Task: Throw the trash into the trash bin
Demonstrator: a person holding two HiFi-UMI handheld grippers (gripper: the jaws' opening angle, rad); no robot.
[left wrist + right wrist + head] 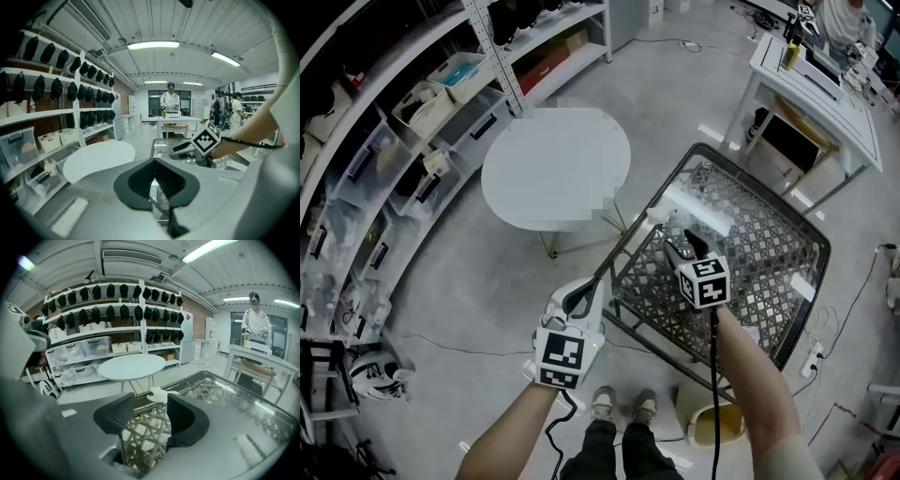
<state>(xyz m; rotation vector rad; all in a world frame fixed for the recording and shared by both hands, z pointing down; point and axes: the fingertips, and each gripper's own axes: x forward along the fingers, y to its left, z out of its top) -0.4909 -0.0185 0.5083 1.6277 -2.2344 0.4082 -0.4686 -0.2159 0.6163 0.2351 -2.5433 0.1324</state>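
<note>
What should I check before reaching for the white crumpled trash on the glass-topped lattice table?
1. Right gripper jaws apart: ok.
2. Right gripper empty: ok, only the glass-topped lattice table shows between the jaws.
3. White crumpled trash ahead of the right gripper: ok, at the table's edge, not yet between the jaws.
4. Left gripper out of the way: ok, shut, empty, beside the table's edge.
5. Bin located: ok, a cream container on the floor by the feet looks like it.
6. Bin's mouth unobstructed: cannot tell.
</note>
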